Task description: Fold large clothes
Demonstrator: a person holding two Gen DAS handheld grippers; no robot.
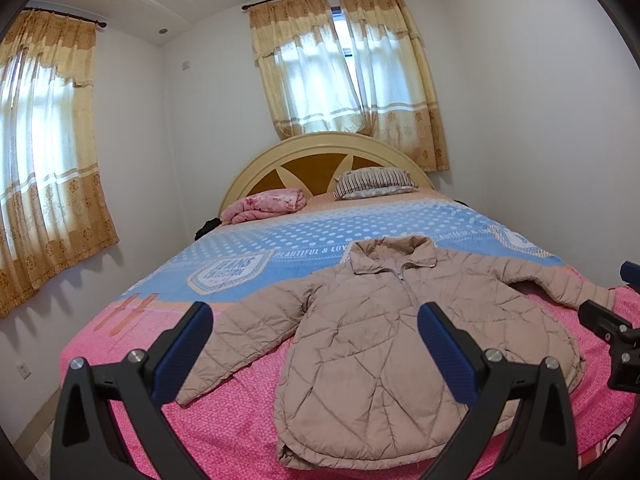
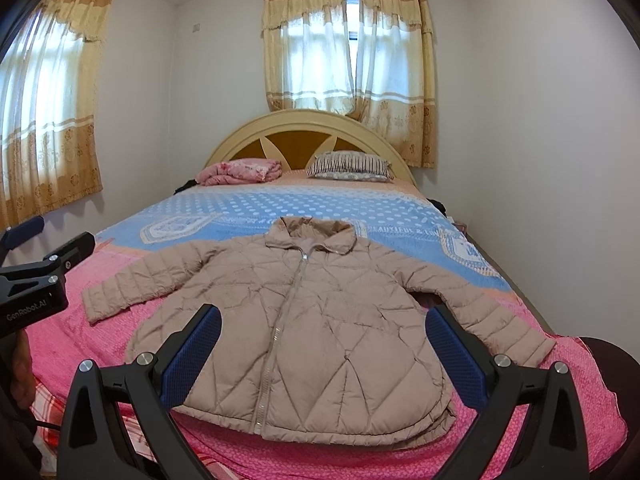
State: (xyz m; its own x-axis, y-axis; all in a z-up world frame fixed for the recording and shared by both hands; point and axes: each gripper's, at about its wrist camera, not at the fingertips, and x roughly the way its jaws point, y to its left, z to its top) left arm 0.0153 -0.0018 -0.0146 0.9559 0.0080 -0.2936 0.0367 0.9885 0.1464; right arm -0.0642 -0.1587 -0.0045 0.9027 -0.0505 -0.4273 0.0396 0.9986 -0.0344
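nearest in the left wrist view, the left gripper [image 1: 316, 340] has its blue-padded jaws wide apart, holding nothing, raised above the foot of the bed [image 1: 248, 412]. the right gripper [image 2: 324, 344] in its own view is likewise spread wide and holds nothing. each camera also catches the other tool at its edge: the right gripper shows at the far right of the left view, and the left one at the far left of the right view, where a "genrobot.ai" label can be read on its black body.

the beige quilted jacket [image 1: 384, 340] [image 2: 304, 320] lies front up on the pink part of the bedspread, zipped, collar toward the headboard, sleeves spread out. the right view shows both sleeves in full and the whole hem; in the left view the far sleeve runs toward the right edge and the hem is partly behind a finger.

beyond the collar the spread turns blue with white dots. further back lie a folded pink blanket [image 2: 240, 171] and a striped pillow [image 2: 350, 166], against a rounded cream headboard [image 2: 308, 128]. yellow curtains [image 2: 348, 40] hang over the back window; a second curtained window is on the left wall.
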